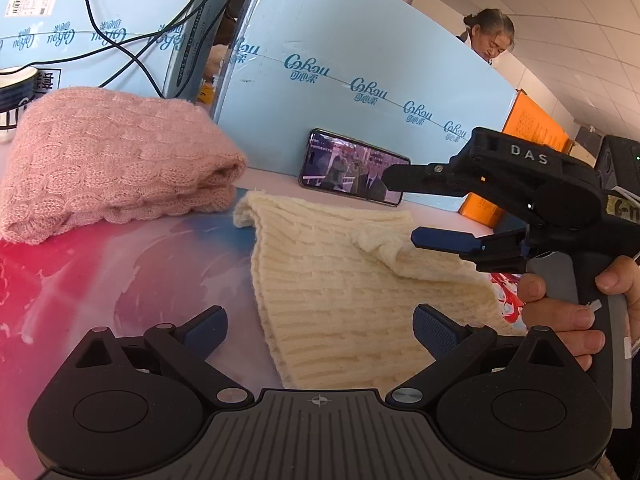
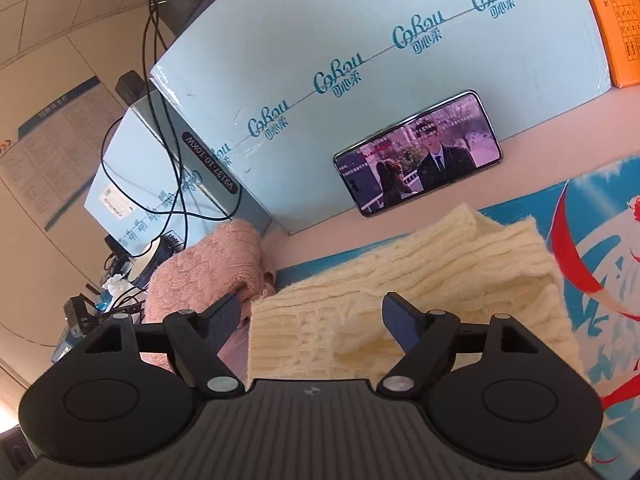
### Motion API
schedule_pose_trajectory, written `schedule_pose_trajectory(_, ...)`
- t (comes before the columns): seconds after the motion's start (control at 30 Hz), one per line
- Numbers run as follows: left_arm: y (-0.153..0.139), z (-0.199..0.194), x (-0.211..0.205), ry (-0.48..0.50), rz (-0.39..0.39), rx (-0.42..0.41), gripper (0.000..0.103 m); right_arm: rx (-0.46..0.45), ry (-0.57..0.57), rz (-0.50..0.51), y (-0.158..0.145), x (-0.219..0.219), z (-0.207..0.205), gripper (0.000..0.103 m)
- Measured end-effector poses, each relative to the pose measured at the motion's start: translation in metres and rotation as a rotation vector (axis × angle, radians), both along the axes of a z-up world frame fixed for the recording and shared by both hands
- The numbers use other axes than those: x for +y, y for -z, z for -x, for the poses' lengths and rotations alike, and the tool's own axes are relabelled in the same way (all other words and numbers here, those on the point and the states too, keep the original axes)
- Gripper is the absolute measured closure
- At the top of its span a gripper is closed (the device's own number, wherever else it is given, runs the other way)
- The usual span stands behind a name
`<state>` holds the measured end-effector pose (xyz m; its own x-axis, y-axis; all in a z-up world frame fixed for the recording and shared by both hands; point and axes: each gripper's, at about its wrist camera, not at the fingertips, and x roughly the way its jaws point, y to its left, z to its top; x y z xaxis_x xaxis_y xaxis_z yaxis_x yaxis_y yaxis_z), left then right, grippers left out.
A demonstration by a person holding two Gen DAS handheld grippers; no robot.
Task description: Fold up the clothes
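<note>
In the left wrist view, a folded pink cable-knit garment (image 1: 108, 160) occupies the upper left of the frame, resting on a red, pink and blue printed table mat (image 1: 120, 272). Behind it stand pale blue printed cardboard boxes (image 1: 360, 60) with black cables (image 1: 132, 52) draped across them. At centre, a cream ribbed knit garment (image 1: 340, 300) lies on the mat, its upper right corner lifted in a fold. A black smartphone with a lit screen (image 1: 352, 170) leans against the box just behind the cream garment.

The left gripper (image 1: 320, 326) appears at the bottom of the frame. Its fingers are spread wide, hold nothing, and hover above the near edge of the cream garment. At the right of the frame, the right gripper (image 1: 404, 210) is held by the right hand (image 1: 572, 312). Its fingers are released, with the lower blue pad (image 1: 444, 239) touching the lifted fold.

In the right wrist view, the pink garment (image 2: 208, 268) sits at centre left, touching the cream garment (image 2: 400, 280) at centre. The smartphone (image 2: 418, 152) leans on the box (image 2: 360, 20) in the upper centre. An orange printed box (image 2: 616, 20) occupies the upper right corner. The right gripper (image 2: 316, 322) fingers are parted over a raised cream fold; whether they contact it cannot be told. The mat (image 2: 600, 220) shows at the right.
</note>
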<state>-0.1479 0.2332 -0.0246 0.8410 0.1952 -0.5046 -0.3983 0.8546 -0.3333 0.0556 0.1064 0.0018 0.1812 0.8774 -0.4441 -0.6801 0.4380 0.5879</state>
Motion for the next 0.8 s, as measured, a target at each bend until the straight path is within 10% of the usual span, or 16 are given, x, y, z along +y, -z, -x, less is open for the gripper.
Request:
schedule_pose_trajectory(0.17, -0.001, 0.002, 0.000, -0.012, -0.011, -0.006, 0.002, -0.049, -0.012, 0.010, -0.022, -0.023, 0.017, 0.018)
schedule_pose_trajectory(0.33, -0.008, 0.014, -0.008, 0.023, -0.052, -0.081, 0.002, -0.297, 0.052, 0.037, -0.033, -0.077, 0.055, 0.011)
schedule_pose_trajectory(0.8, -0.019, 0.106, -0.111, 0.335, -0.549, -0.097, 0.002, -0.629, 0.064, 0.235, 0.014, -0.217, 0.143, 0.000)
